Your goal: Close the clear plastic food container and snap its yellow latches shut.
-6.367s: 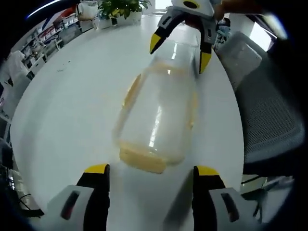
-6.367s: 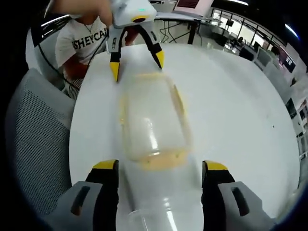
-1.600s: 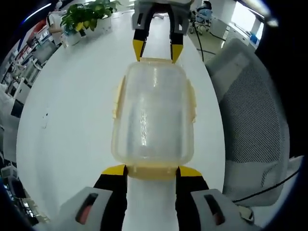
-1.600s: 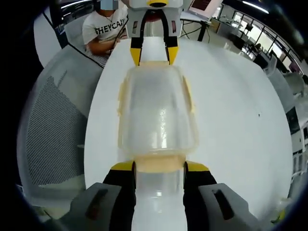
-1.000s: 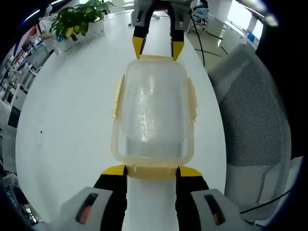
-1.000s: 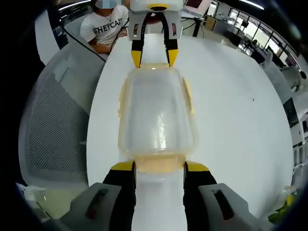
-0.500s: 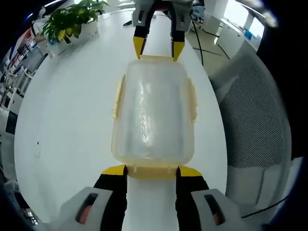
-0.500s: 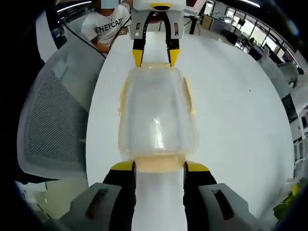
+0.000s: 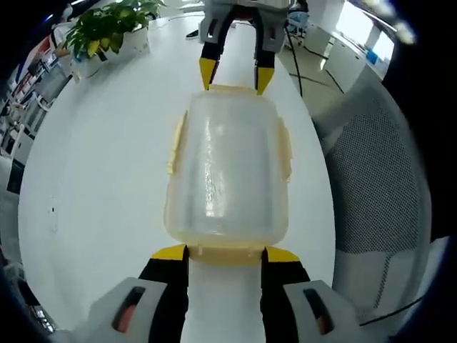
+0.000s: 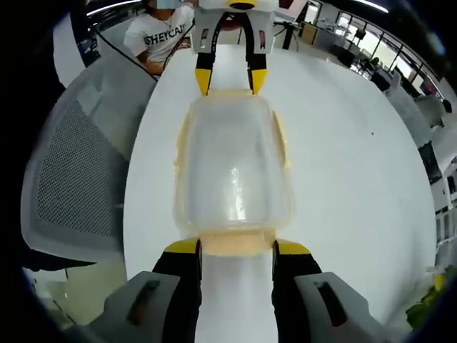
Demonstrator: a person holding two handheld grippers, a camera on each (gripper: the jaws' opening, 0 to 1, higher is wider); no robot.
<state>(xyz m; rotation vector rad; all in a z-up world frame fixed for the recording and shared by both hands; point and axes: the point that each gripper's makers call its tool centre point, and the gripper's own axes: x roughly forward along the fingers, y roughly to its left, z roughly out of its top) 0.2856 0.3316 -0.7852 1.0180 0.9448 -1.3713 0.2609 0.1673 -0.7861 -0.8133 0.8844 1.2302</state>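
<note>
While the container (image 9: pixel 227 171) lies on the white table (image 9: pixel 107 164) near the long edge beside a grey mesh chair (image 9: pixel 378 179), the two grippers meet it from opposite short ends. The left gripper (image 9: pixel 225 251) has its yellow-tipped jaws set narrow on both sides of the yellow latch (image 9: pixel 226 252) at the near end, touching it. The right gripper (image 10: pixel 235 246) stands the same way at the other end, its jaws closed in on the latch there. In the left gripper view the right gripper comes from the top and its tips touch the far rim. The lid sits flat on the box, and the side latches (image 9: pixel 174 141) lie against the walls. A potted plant (image 9: pixel 107 25) stands at the far end of the table. A person in a white shirt (image 10: pixel 161 32) sits behind the opposite end.
</note>
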